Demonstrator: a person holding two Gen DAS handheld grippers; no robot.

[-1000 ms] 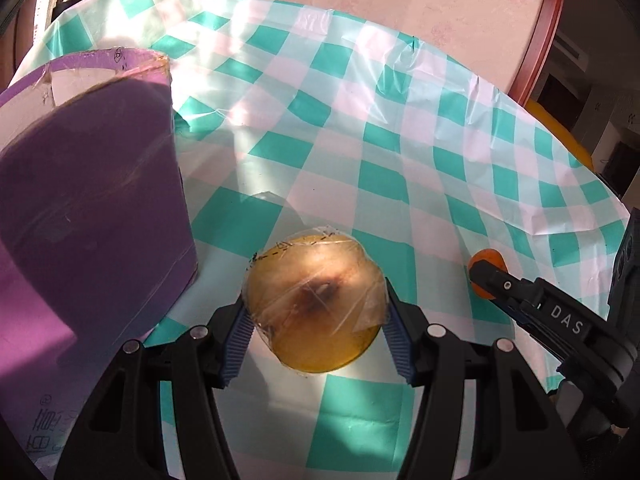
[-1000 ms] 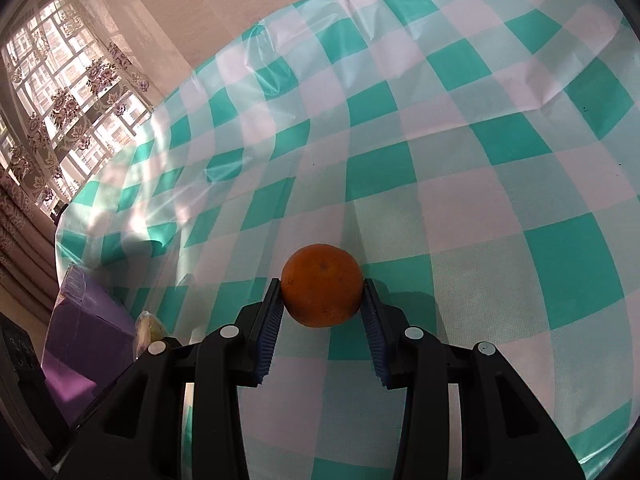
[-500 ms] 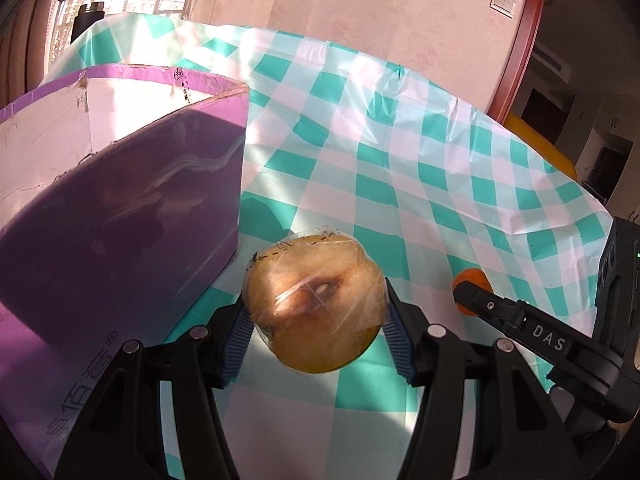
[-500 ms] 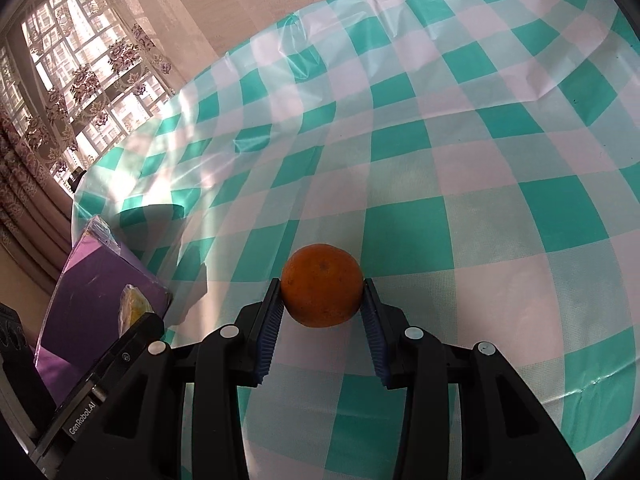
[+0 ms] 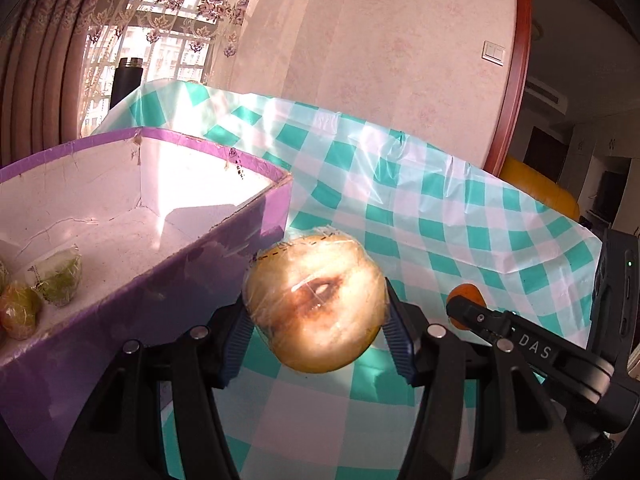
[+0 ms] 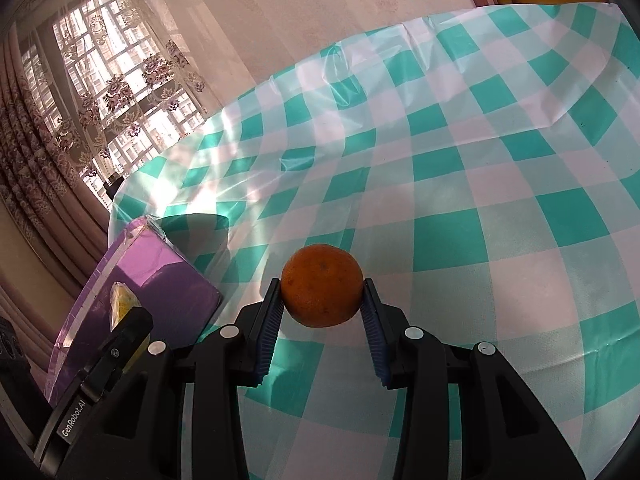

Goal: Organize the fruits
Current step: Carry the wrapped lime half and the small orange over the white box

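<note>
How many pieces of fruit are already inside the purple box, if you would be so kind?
2 show: a greenish wrapped fruit and an orange-yellow wrapped fruit beside it, both in the near left corner of the purple box. The image edge cuts that corner off, so more may be hidden.

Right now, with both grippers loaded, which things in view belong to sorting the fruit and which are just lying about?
Part of the job:
- wrapped pear in the left gripper
- orange in the right gripper
- purple box
- wrapped fruits already in the box

Just lying about:
- dark bottle
- checked tablecloth
- yellow seat
</note>
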